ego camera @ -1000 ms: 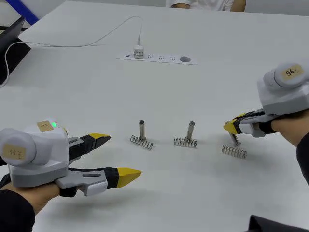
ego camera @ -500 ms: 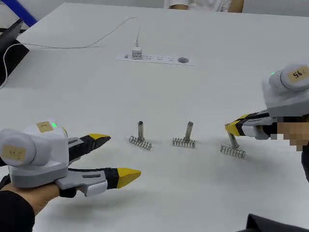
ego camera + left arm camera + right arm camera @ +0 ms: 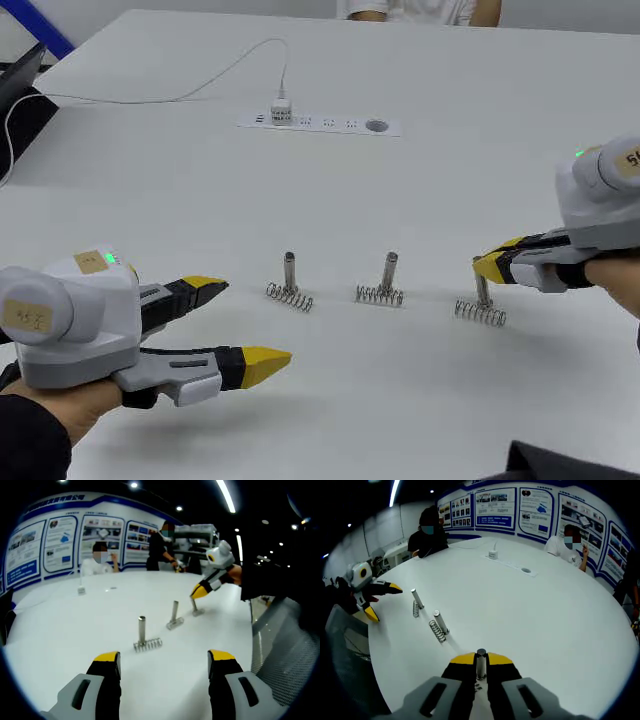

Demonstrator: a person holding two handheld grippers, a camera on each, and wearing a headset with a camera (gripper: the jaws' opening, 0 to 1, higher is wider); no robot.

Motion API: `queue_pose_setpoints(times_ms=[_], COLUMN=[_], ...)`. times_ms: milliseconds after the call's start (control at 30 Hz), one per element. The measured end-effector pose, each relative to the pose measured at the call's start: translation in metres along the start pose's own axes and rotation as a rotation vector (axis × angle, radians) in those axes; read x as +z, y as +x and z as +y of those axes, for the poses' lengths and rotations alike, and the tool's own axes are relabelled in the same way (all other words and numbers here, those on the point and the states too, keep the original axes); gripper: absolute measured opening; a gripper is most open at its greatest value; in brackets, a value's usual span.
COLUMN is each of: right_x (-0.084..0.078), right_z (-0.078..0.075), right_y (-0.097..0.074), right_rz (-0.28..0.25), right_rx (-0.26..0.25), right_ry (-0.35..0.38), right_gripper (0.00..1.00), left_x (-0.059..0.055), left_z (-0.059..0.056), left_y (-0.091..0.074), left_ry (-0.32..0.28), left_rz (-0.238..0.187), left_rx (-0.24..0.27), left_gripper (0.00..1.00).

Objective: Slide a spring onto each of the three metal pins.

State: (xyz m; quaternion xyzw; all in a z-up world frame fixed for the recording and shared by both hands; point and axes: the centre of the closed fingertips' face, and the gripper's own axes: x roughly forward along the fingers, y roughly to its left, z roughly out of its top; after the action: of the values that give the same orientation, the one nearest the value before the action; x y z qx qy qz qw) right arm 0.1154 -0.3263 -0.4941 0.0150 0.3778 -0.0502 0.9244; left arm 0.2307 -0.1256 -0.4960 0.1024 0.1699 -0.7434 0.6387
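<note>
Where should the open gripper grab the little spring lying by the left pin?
Pinch the spring across its middle coils, coming down from the near side. It lies flat on the table, and the upright pin stands just behind it, so coming from behind would likely bump the pin.

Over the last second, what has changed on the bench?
The right gripper, shut on the right pin, swung slightly to the right, and that pin looks to stand straighter than it did. The left gripper stayed open and still. The left pin, the middle pin and the three springs lie as before.
</note>
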Motion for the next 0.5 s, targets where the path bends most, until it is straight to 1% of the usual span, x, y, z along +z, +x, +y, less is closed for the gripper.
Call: queue_pose_setpoints(times_ms=[267,500], right_x=[-0.005,-0.009], right_z=[0.002,0.001], right_y=[-0.009,-0.014], right_rz=[-0.003,-0.002], right_rx=[-0.002,-0.002], right_ry=[-0.016,-0.014], right_gripper=[0.09,0.09], left_x=[0.002,0.003], left_z=[-0.002,-0.005], left_y=[-0.001,0.000], left_ry=[0.007,0.011], left_rz=[0.001,0.003], left_rx=[-0.003,-0.009], left_gripper=[0.72,0.72])
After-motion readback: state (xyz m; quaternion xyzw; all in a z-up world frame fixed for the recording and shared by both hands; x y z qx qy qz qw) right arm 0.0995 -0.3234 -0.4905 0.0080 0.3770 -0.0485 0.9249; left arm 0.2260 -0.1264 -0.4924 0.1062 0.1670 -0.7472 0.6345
